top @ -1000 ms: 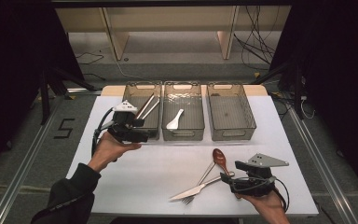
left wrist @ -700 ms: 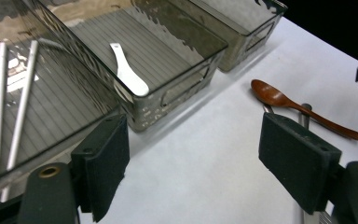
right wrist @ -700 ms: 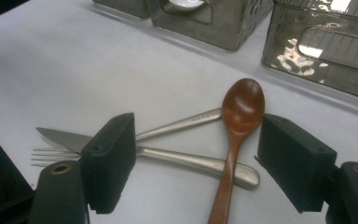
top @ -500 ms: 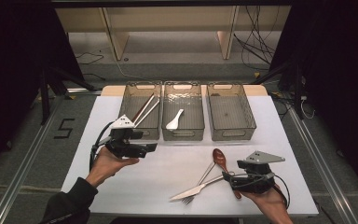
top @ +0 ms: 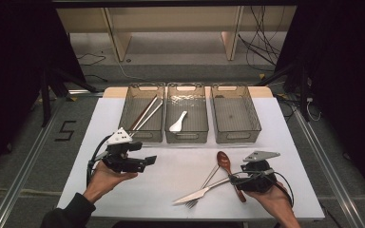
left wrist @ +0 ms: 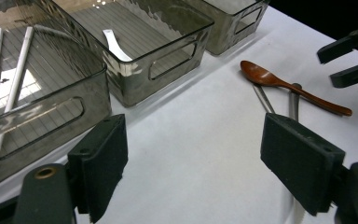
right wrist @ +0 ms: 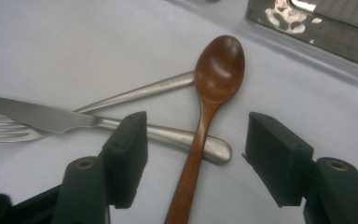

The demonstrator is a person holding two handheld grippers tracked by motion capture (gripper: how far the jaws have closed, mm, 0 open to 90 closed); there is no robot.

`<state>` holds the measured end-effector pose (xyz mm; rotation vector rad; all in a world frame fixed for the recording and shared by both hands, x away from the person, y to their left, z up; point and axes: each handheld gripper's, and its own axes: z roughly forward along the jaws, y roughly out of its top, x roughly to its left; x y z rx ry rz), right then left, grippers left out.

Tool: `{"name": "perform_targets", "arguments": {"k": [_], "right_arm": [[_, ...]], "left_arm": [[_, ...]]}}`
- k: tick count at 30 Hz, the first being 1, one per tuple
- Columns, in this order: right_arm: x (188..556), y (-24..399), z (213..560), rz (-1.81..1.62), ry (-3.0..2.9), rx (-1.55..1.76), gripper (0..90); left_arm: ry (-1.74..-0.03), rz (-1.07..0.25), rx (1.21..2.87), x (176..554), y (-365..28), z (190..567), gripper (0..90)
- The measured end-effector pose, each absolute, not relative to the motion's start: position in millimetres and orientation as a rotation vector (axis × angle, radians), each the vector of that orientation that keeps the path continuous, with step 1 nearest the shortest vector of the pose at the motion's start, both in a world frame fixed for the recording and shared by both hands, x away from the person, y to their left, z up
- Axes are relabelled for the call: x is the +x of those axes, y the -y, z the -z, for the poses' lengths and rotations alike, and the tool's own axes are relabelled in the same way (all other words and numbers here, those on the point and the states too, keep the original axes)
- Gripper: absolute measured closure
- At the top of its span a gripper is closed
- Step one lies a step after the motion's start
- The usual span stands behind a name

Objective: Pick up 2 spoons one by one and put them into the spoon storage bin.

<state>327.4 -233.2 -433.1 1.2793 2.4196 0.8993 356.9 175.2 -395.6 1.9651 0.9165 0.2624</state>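
Right hand-held gripper (right wrist: 193, 158) straddled the wooden spoon (right wrist: 205, 112) with jaws apart, apparently lined up to grip its handle.

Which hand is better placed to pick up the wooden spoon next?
Right. The right gripper is open with its fingers either side of the wooden spoon; the left gripper sits open near the left bin, away from the cutlery.

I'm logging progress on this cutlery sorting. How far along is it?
Done: chopsticks lie in the left bin, a white spoon in the middle bin. In hand: nothing; the right tongs sit open astride the wooden spoon, the left tongs open. Left: wooden spoon, knife, fork on the table; right bin empty.
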Motion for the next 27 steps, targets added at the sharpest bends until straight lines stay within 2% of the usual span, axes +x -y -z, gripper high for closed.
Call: {"name": "perform_targets", "arguments": {"k": [27], "right_arm": [[375.9, 217.2, 461.4, -0.683, -2.561, 1.451, 64.8]], "left_arm": [[-0.927, -0.273, 1.969, 332.6, -191.1, 402.1, 20.3]]}}
